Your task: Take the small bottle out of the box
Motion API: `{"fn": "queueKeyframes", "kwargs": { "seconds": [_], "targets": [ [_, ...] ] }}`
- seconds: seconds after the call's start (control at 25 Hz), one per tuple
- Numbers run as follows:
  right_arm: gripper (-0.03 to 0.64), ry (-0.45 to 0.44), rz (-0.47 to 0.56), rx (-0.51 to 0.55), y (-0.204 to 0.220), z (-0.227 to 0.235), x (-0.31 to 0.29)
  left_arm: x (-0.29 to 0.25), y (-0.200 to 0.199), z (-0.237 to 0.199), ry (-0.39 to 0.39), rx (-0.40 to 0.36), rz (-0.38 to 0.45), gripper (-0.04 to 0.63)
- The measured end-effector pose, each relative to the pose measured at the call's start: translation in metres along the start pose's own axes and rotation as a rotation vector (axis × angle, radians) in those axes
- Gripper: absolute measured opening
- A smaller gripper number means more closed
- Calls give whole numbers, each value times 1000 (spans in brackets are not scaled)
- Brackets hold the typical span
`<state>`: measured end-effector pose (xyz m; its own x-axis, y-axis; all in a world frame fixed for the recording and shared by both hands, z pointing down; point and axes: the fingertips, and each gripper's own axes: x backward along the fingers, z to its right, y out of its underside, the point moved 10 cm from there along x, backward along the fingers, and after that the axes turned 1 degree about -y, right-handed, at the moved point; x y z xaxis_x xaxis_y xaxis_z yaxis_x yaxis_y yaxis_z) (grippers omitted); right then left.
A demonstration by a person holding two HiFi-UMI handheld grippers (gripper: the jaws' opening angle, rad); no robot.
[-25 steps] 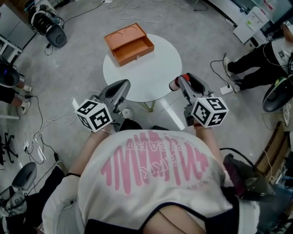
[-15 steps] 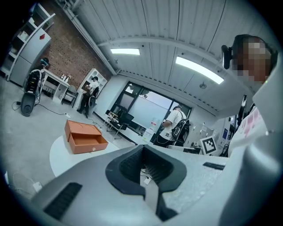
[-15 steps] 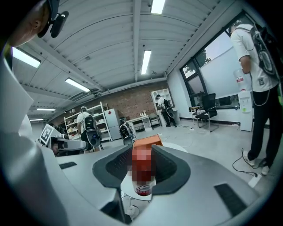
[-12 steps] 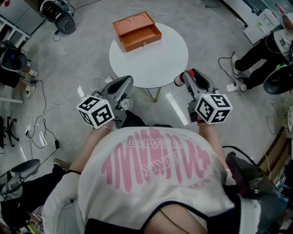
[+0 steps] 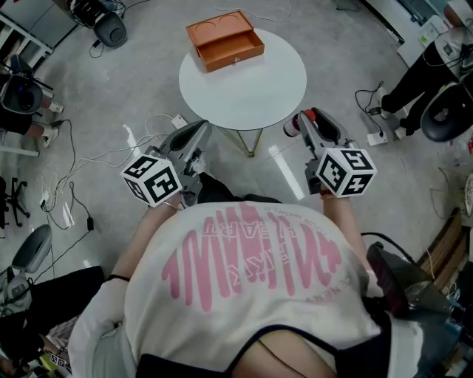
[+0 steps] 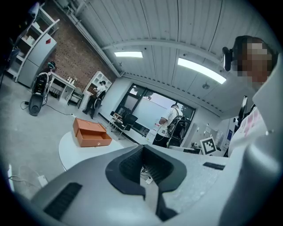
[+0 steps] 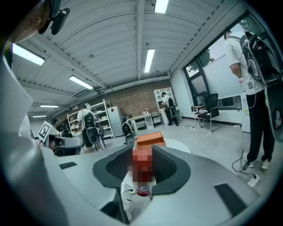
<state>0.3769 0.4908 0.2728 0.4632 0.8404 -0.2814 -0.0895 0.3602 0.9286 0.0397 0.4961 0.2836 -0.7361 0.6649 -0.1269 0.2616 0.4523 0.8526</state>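
My right gripper [image 5: 299,125] is shut on a small red bottle [image 5: 290,128] with a pale end, held off the near right edge of the round white table [image 5: 244,85]. In the right gripper view the bottle [image 7: 142,170] stands upright between the dark pads. The orange box [image 5: 225,40] sits at the table's far edge with its drawer pulled open; it also shows behind the bottle as the box [image 7: 150,140]. My left gripper [image 5: 198,131] hangs off the table's near left edge, shut with nothing in it. The left gripper view shows the box [image 6: 90,132] far ahead on the left.
Cables and a power strip [image 5: 176,120] lie on the grey floor around the table's gold legs [image 5: 250,145]. A person [image 5: 425,66] stands at the right beside an office chair [image 5: 447,111]. Gear and chairs crowd the upper left [image 5: 103,22].
The table and box have slid further away in the head view: both grippers have drawn back from the table's edge, the right one still carrying the bottle.
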Motion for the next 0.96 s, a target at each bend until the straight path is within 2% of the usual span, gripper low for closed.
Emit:
{"fn": "queueKeyframes", "kwargs": {
  "seconds": [0.4,0.6,0.96],
  "targets": [
    [132,-34,-20,24,3,-16,-8,27,4,-4,-42,7,29,8],
    [132,-47,-31,26,-3,-10,-10,22,2,1,-58,15,27,8],
    [132,-49,-45,37,19,-42,-58,49,3,-52,-68,17,31,8]
  ]
}}
